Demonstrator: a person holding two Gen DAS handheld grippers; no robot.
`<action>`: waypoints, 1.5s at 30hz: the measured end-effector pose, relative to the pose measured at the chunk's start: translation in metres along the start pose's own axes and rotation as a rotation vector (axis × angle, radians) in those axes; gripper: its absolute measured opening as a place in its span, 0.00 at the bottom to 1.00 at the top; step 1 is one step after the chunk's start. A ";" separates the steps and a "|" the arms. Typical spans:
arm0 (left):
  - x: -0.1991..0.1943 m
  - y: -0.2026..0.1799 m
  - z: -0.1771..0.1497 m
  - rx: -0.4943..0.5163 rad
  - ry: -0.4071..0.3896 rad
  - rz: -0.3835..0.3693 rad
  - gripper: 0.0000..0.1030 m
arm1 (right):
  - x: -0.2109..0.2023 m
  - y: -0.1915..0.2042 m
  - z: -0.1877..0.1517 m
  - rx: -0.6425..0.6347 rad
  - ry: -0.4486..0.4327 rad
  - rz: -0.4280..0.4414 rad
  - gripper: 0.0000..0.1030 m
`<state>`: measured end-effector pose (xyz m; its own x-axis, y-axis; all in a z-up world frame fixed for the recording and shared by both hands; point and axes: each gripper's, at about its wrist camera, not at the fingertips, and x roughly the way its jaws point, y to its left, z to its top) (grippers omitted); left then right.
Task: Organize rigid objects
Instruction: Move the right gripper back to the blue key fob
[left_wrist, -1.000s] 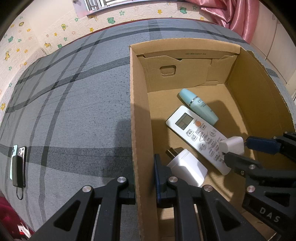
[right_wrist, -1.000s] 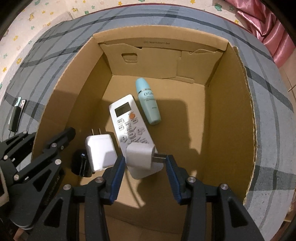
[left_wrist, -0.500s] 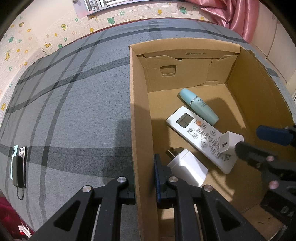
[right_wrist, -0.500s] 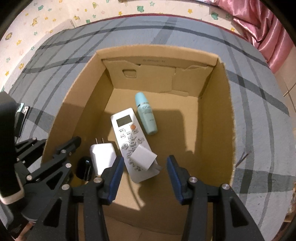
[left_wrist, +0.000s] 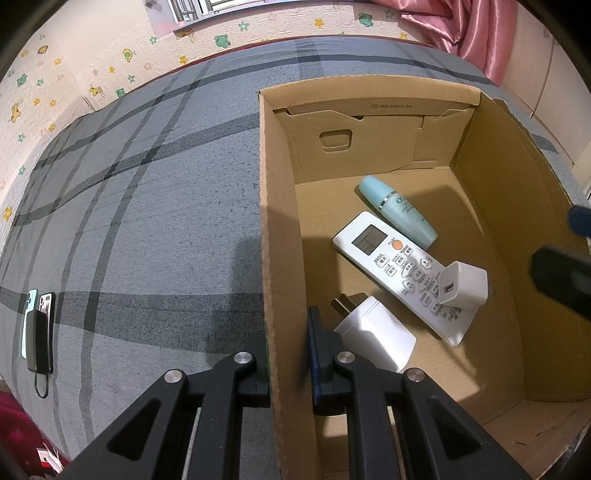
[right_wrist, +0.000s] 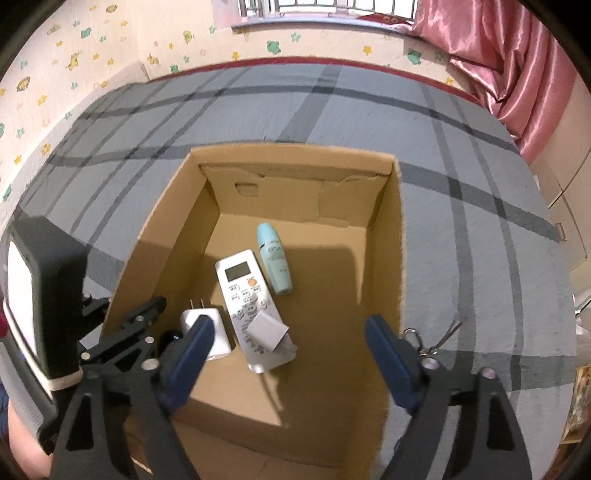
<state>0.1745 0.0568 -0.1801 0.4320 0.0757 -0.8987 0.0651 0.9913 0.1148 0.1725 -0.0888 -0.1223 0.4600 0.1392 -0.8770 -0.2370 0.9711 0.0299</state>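
Corrugated cardboard box (left_wrist: 280, 221) wall pinched in closed left gripper (left_wrist: 288, 354). Right gripper (right_wrist: 288, 354), jaws just opened wide, empty, above glossy white cube charger (right_wrist: 266, 329) on remote (right_wrist: 245, 291).

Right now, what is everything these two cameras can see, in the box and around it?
cardboard box: one, brown, open-topped, on the bed
air-conditioner remote: one, white, flat on the box floor
lotion bottle: one, pale blue, lying beside the remote
small USB charger cube: one, white, resting on the remote's lower end
larger plug adapter: one, white, on the box floor near the left wall
bedspread: one, grey plaid, under the box
phones: a small pile, dark and mint, at the bed's left edge
curtain: one, pink, far right
left hand-held gripper: one, black, shut on the box's left wall
right hand-held gripper: one, black with blue pads, jaws just opened, nothing between them
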 end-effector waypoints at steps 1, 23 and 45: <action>0.000 0.000 0.000 0.000 0.000 0.000 0.13 | -0.002 -0.002 0.000 0.002 -0.007 -0.001 0.95; -0.002 0.000 0.000 -0.001 0.000 0.000 0.13 | -0.038 -0.101 -0.028 0.104 -0.062 -0.103 1.00; -0.001 0.001 0.001 0.000 0.000 0.002 0.13 | -0.010 -0.140 -0.102 0.154 -0.031 -0.130 1.00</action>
<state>0.1751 0.0574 -0.1785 0.4322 0.0779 -0.8984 0.0642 0.9911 0.1169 0.1141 -0.2463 -0.1662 0.5046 0.0144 -0.8632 -0.0409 0.9991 -0.0072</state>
